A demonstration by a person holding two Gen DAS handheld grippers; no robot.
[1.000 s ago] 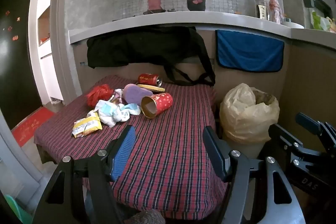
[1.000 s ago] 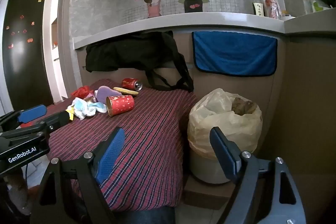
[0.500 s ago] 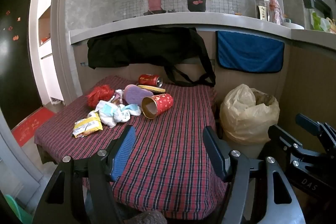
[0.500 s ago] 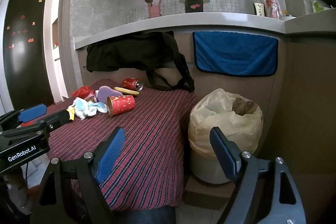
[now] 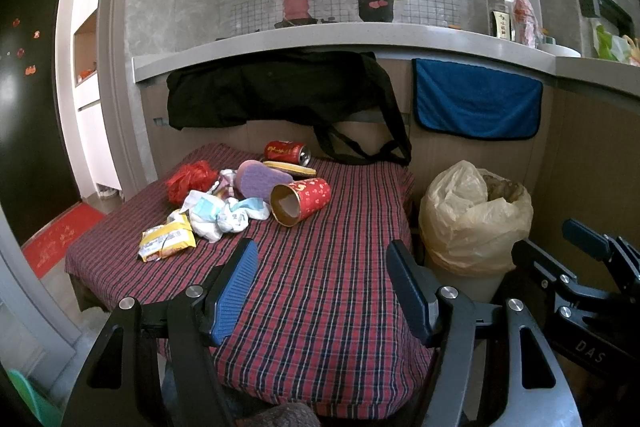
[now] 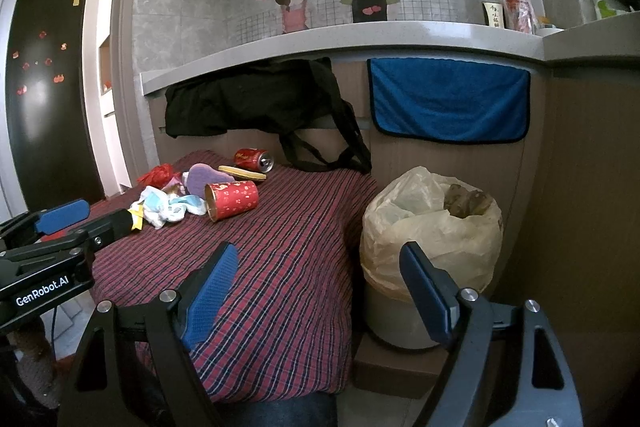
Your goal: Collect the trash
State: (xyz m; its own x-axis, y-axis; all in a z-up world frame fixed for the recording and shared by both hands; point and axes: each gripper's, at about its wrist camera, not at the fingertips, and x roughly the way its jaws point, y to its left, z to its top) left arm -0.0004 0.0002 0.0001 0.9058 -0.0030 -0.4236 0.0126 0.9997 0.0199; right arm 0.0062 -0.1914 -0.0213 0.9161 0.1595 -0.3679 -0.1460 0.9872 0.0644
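Note:
Trash lies on the far part of a red plaid table (image 5: pixel 320 287): a red paper cup (image 5: pixel 301 201) on its side, a red can (image 5: pixel 286 151), a purple sponge (image 5: pixel 260 181), crumpled white wrappers (image 5: pixel 220 213), a yellow packet (image 5: pixel 166 241) and a red crumpled bag (image 5: pixel 188 179). A bin lined with a yellowish bag (image 5: pixel 474 223) stands right of the table; it also shows in the right wrist view (image 6: pixel 432 227). My left gripper (image 5: pixel 322 275) is open and empty over the table's near part. My right gripper (image 6: pixel 316 279) is open and empty, near the table's right edge and the bin.
A black bag (image 5: pixel 280 91) and a blue towel (image 5: pixel 476 99) hang from the counter ledge behind the table. A red mat (image 5: pixel 60 239) lies on the floor at the left. Bottles (image 6: pixel 516 5) stand on the counter.

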